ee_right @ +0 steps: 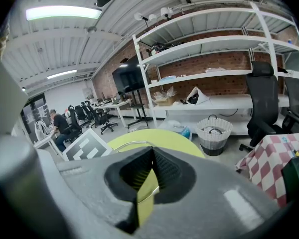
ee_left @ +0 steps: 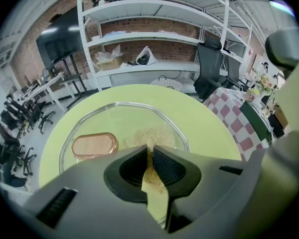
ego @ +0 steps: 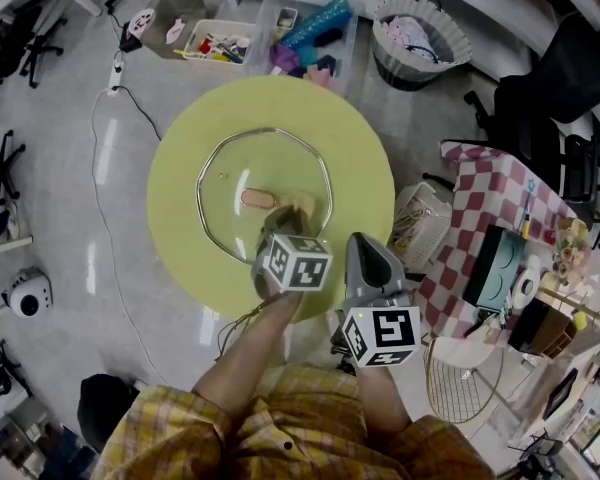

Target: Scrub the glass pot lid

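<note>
The glass pot lid [ego: 245, 163] lies flat on the round yellow-green table [ego: 365, 158], its copper-coloured handle [ego: 259, 199] facing up. My left gripper [ego: 286, 220] is over the lid's near right part, shut on a golden fibrous scrubber [ego: 302, 206]. In the left gripper view the scrubber [ee_left: 148, 136] rests on the lid [ee_left: 117, 118] right of the handle [ee_left: 93, 146], pinched at the gripper [ee_left: 150, 152]. My right gripper [ego: 365, 256] hovers at the table's near edge, shut with nothing in it. The right gripper view shows its gripper [ee_right: 152, 152] above the table [ee_right: 177, 137] and the lid's rim [ee_right: 132, 144].
Beyond the table stand plastic bins of small items [ego: 220, 43] and a white laundry basket [ego: 420, 33]. A checked-cloth table [ego: 500, 198] and a white wire basket [ego: 420, 223] sit to the right. A cable [ego: 108, 168] runs over the floor on the left.
</note>
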The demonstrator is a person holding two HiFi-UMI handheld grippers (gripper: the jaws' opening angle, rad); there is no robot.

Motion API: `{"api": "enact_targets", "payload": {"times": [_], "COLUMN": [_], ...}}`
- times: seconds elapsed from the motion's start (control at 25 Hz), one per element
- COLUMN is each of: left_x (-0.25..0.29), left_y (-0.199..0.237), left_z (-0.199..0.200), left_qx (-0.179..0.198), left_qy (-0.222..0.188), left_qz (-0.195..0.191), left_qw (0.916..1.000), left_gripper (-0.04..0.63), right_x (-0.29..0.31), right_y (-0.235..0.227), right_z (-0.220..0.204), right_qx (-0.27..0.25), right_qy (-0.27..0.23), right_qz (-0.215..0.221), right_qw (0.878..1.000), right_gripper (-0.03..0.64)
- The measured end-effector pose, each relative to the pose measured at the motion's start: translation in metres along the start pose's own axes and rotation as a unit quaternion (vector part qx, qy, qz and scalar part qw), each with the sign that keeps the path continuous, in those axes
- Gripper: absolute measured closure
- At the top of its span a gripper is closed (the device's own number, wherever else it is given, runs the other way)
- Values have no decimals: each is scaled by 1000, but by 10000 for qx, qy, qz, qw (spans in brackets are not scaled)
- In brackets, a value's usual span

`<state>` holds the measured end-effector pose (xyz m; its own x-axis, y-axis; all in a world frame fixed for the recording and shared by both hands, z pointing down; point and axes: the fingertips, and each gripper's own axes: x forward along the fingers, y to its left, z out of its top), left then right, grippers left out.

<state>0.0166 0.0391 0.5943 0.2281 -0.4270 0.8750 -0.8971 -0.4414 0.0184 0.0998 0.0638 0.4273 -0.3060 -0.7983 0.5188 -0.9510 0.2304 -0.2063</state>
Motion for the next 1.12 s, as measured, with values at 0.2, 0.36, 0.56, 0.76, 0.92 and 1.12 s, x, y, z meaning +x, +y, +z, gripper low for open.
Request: {"api": "enact_targets", "payload": {"times": [0.2,0.36,0.56,0.76,0.92,1.12], "left_x": [3,6,10,13,15,17], "left_y": [-6,-13,-23,-32,-39,-49], "left_z": [1,3,7,8,9,6], "left_qx": [54,118,161,178,232,305], "left_qy": [10,24,33,53,60,90], "left_qz": [-13,-46,-112,-174,-230,-384], "left_qw": [10000,9999,9998,9997,9994,9988], "left_gripper": [567,567,566,566,566,566], "right_x": [-1,-1,-2,-3,-3,-3], "right_y": [-5,-9,-16,-21,-23,-26], "right_z": [-1,-1,-1,-1,-1,-2], "right_qx": [16,28,56,64,56,49], "right_qy": [1,6,9,13,25,34], "right_qz": [-9,-21,-39,-50,-38,-62], "right_qw": [10000,10000,10000,10000,10000,10000], "right_gripper": [620,620,620,620,620,620]}}
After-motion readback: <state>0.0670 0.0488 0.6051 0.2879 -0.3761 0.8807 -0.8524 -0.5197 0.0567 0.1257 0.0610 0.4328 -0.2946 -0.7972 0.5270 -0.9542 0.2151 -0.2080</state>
